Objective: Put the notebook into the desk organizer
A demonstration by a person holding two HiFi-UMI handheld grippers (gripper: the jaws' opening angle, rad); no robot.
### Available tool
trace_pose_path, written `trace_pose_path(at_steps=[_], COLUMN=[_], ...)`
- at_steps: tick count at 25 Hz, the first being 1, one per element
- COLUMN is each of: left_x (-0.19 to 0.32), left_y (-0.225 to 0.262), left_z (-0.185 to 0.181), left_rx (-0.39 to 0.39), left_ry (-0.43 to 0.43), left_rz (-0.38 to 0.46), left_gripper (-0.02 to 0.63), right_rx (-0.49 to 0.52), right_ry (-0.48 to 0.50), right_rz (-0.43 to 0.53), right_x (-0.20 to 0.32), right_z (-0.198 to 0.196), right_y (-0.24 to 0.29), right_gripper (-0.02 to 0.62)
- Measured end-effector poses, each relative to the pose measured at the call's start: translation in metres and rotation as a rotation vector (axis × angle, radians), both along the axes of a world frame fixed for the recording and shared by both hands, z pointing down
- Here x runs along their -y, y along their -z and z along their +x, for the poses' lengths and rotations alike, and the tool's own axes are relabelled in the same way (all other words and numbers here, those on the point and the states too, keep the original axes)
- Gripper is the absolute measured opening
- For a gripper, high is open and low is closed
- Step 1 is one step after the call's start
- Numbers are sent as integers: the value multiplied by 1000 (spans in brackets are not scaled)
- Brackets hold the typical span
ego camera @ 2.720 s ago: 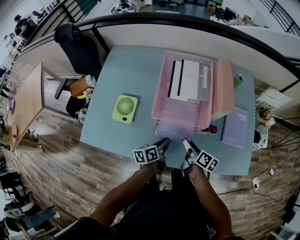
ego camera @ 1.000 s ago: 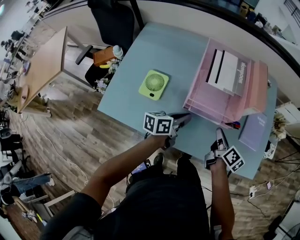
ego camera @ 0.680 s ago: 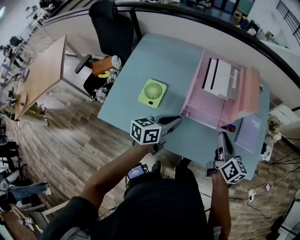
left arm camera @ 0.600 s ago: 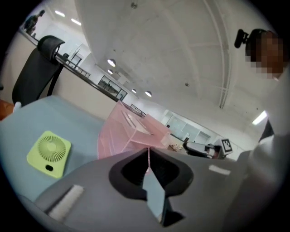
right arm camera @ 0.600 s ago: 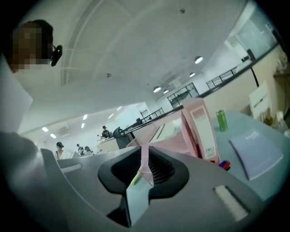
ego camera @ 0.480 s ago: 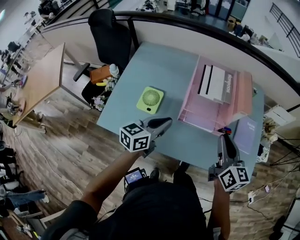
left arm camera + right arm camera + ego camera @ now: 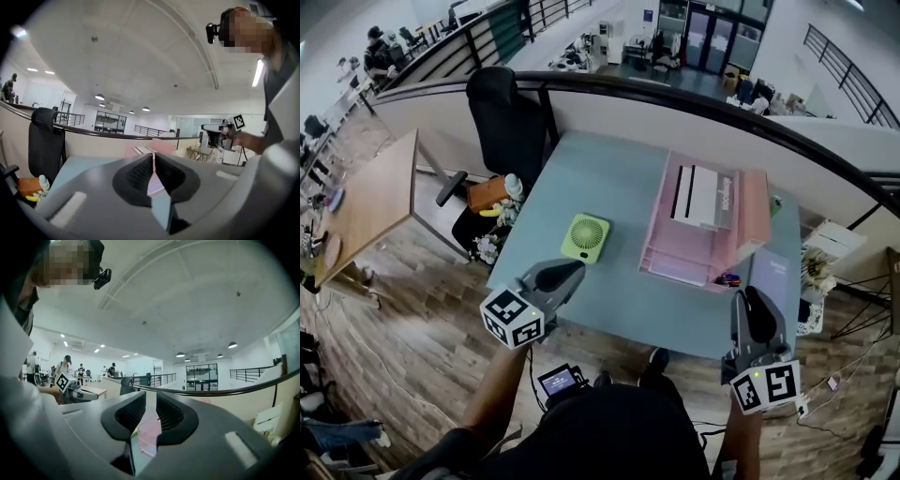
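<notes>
Wood-plank floor point(image 7: 412, 328) surrounds a blue-grey tabletop point(image 7: 609, 178) set against a curved black railing point(image 7: 694, 98), with an open office hall beyond. Far left stands a wooden side table point(image 7: 366, 211), and a black office chair point(image 7: 502, 112) sits just off the tabletop's far left corner.

Above the near left corner hang the left tongs point(image 7: 570, 270), their marker cube out over the floor. In the left gripper view these tongs point(image 7: 153, 159) have both pads pressed together with nothing between them.

A square green fan point(image 7: 585, 236) lies flat on the left half of the tabletop, nearer the near edge and well apart from everything else.

On the right half stands the pink desk organizer point(image 7: 675, 258), a stack of open trays reaching back toward the far edge. The white-and-grey notebook point(image 7: 701, 195) lies flat in its top tray.

Between the organizer and the right edge, by the near right corner, a lavender book point(image 7: 772, 274) rests flat on the tabletop.

The right tongs point(image 7: 750, 298) hover over that near right corner, just beside the lavender book. In the right gripper view they point(image 7: 151, 404) stand a narrow slit apart and hold nothing, aimed toward the pink trays.
</notes>
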State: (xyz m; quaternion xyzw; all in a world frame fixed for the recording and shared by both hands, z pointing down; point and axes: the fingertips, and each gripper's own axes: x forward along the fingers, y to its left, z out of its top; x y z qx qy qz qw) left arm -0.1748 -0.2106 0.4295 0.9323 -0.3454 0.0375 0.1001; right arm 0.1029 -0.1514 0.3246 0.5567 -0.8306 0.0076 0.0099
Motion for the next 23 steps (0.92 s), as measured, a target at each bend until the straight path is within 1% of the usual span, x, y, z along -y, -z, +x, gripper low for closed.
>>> trace_pose_path(at_steps=[5, 6, 8, 9, 13, 16, 23], left_x=[-18, -20, -24, -26, -36, -46, -56], left_y=[27, 31, 38, 41, 48, 52, 51], left_z=[-12, -13, -15, -16, -21, -25, -27], left_rx=[15, 18, 26, 28, 13, 15, 5], left_ry=[2, 7, 14, 16, 33, 39, 23], left_rz=[78, 94, 118, 126, 140, 148, 151], left_gripper=[74, 86, 147, 164, 199, 199, 199], right_rx=[-32, -36, -46, -51, -58, -61, -59], right_ry=[-30, -35, -42, -44, -57, -68, -90], right_rz=[33, 45, 63, 69, 76, 74, 82], right_x=[-13, -15, -20, -22, -31, -40, -51], right_z=[2, 3, 2, 2, 1, 2, 0], right_y=[19, 23, 29, 31, 34, 34, 36], right_gripper=[52, 52, 52, 52, 52, 52, 52])
